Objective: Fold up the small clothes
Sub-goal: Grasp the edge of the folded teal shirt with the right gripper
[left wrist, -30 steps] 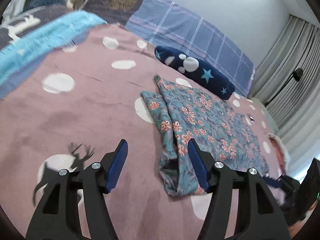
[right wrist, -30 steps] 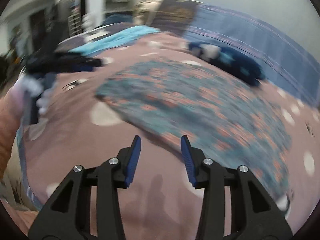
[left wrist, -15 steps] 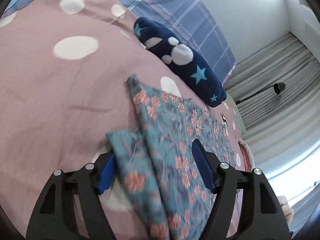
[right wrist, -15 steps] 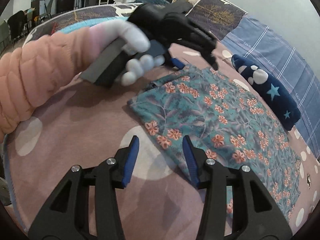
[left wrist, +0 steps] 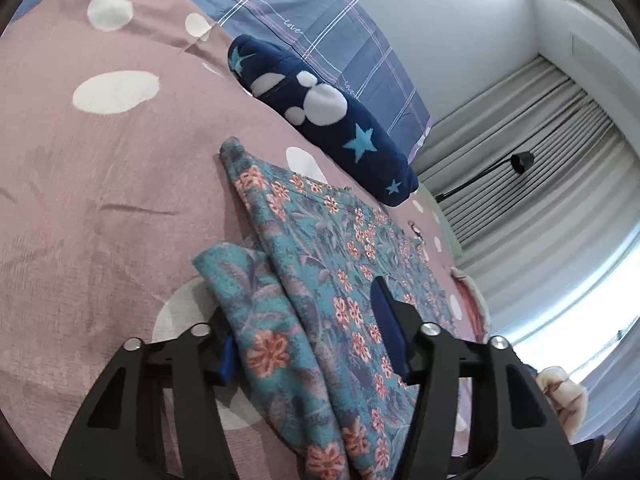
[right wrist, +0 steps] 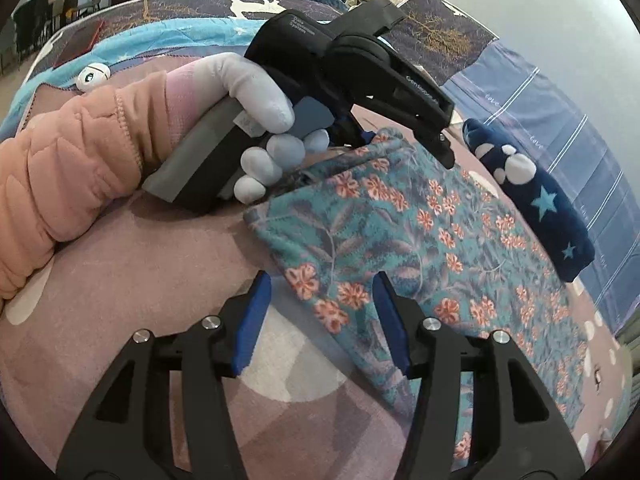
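A teal garment with orange flowers lies on the pink spotted bedspread. My left gripper is open, its fingers on either side of the garment's near folded corner, the left pad partly hidden under the cloth. In the right wrist view the garment spreads to the right, and the left gripper, held by a white-gloved hand, rests on its far corner. My right gripper is open, straddling the garment's near edge.
A navy pillow with stars and white shapes lies beyond the garment, also in the right wrist view. A blue plaid sheet lies behind it. Grey curtains and a black lamp stand at the right.
My left gripper has moved forward and down over the garment's corner, the cloth now between its fingers. My right gripper has closed in on the garment's near edge.
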Tool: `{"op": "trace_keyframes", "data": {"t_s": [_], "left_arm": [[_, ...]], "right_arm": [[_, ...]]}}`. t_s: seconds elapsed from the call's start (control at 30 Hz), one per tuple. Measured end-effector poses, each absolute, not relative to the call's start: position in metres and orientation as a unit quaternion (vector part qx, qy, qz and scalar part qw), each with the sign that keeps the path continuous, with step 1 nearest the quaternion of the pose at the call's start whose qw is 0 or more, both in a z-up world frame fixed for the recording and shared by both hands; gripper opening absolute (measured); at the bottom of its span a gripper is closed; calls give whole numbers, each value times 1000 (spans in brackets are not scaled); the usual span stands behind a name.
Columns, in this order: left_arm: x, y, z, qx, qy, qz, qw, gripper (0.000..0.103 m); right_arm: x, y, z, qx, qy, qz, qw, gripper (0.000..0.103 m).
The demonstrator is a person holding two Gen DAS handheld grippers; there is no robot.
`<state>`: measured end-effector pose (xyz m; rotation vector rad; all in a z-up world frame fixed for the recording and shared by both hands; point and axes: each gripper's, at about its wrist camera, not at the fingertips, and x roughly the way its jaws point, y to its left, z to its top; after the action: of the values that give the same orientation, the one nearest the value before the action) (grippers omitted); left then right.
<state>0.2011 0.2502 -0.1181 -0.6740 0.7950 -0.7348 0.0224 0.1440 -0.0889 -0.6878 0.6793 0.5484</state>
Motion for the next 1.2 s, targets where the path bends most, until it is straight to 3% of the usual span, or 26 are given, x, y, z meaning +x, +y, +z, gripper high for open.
{"op": "trace_keyframes", "data": {"t_s": [0.17, 0.4, 1.07, 1.13, 1.2], "left_arm": [[201, 254, -122, -321, 375, -354, 794, 46], [201, 253, -124, -321, 375, -362, 791, 41], [201, 256, -126, -334, 373, -368, 783, 38], [201, 256, -126, -333, 374, -367, 784, 38], [201, 254, -125, -331, 375, -363, 786, 35]], "right_arm": [[28, 160, -94, -352, 312, 244, 848, 55], [29, 200, -108, -420, 237, 166, 860, 57], [60, 193, -105, -379, 262, 126, 879, 54], [65, 196, -106, -377, 262, 130, 879, 46], [68, 195, -106, -372, 267, 133, 879, 18]]}}
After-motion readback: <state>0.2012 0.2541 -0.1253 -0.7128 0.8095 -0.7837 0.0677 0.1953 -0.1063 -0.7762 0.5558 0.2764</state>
